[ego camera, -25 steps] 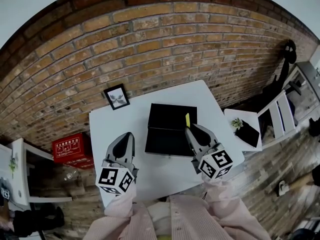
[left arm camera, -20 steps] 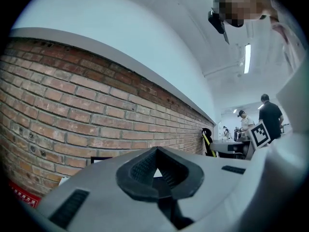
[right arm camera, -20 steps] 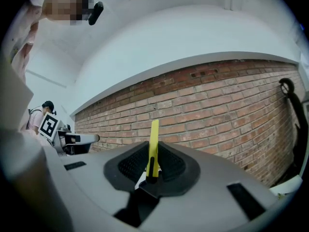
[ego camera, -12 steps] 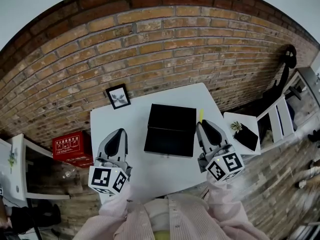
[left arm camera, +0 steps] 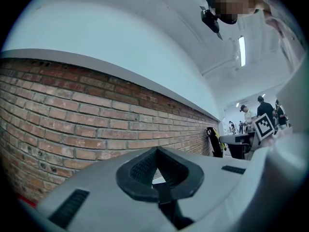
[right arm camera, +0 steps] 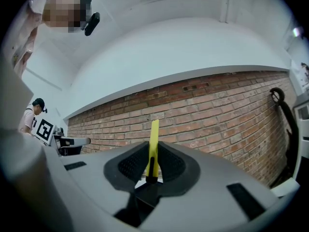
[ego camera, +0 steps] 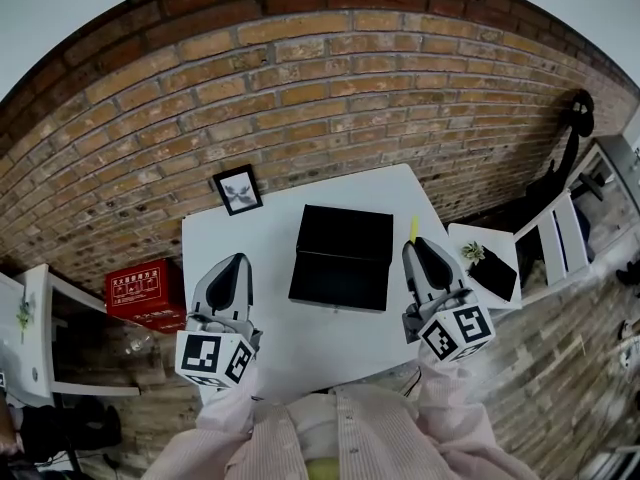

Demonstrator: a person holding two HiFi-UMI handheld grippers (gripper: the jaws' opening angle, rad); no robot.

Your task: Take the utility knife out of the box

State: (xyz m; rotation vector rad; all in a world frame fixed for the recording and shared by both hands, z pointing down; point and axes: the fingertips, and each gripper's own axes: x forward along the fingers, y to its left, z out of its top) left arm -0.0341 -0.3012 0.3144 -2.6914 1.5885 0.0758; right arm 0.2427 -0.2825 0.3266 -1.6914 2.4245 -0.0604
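Observation:
The black box (ego camera: pixel 342 256) lies open on the white table (ego camera: pixel 270 333), its two flat halves side by side. My right gripper (ego camera: pixel 416 248) hovers just right of the box, shut on the yellow utility knife (ego camera: pixel 414 229), whose slim body sticks out past the jaw tips toward the brick wall. In the right gripper view the utility knife (right arm camera: pixel 154 141) stands edge-on between the dark pads of the right gripper (right arm camera: pixel 153 154). My left gripper (ego camera: pixel 238 262) hangs left of the box with its jaws together and nothing between them; in its own view the left gripper (left arm camera: pixel 155 152) faces the wall.
A small framed picture (ego camera: pixel 236 189) leans at the table's far left corner. A red crate (ego camera: pixel 145 293) sits on the floor to the left. Right of the table stand a small side table (ego camera: pixel 462 236) with a plant and a white chair (ego camera: pixel 560 226).
My right gripper has carried the knife from over the box's right edge to a spot right of the box and higher. The left gripper has drawn back slightly and risen.

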